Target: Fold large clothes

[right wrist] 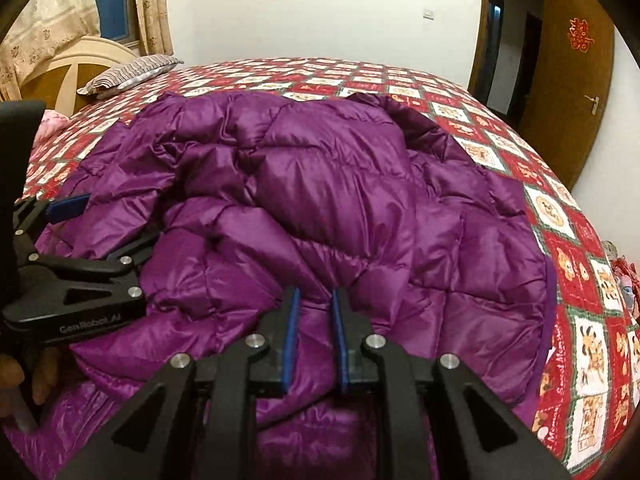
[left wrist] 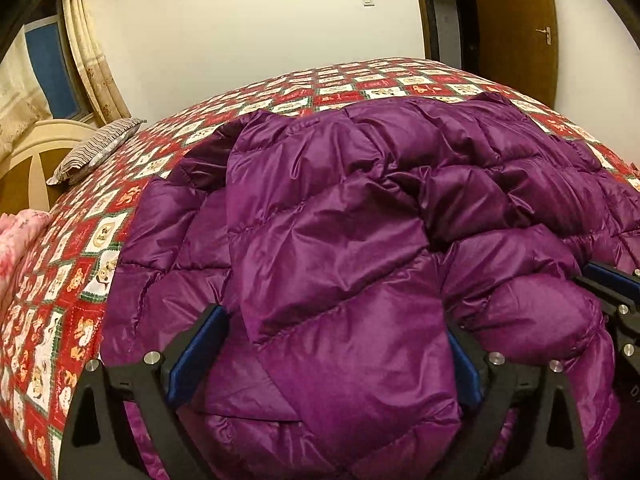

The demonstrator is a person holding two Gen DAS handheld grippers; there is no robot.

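The purple jacket (left wrist: pixel 344 216) lies bunched on the bedspread (left wrist: pixel 80 264), its near part heaped toward the 2 grippers. The left gripper (left wrist: pixel 324 360) stands wide, a thick fold of the jacket bulging between its fingers but not pinched. The right gripper (right wrist: pixel 314 336) is narrow, its pads close on a thin ridge of fabric; whether they truly bite it cannot be told.

The shell looks slick and puffy, so a shallow pinch may slide off once tension comes. If the left closes on so fat a wad, it may catch several layers and drag the whole heap instead of 1 edge. The grippers sit near each other, so they may collide.
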